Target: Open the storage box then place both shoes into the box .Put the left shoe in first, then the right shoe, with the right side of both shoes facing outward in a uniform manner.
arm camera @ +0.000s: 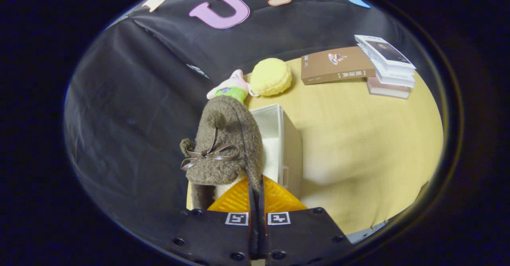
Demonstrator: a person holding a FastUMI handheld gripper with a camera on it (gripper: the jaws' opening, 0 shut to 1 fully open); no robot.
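Currently: gripper [256, 186] jaws nearly closed, apparently pinching fuzzy brown bow-trimmed shoe [223, 146] above white open storage box [279, 118]. Brown book [336, 65] cover writing illegible.

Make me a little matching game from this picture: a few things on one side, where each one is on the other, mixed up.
Things:
1. fuzzy brown shoe
2. white storage box
3. yellow round cushion
4. stack of books

Places:
A. far corner of the table
B. pinched in the tool
C. beside the plush toy
D. just ahead of the tool, behind the shoe

Pairs: 1-B, 2-D, 3-C, 4-A
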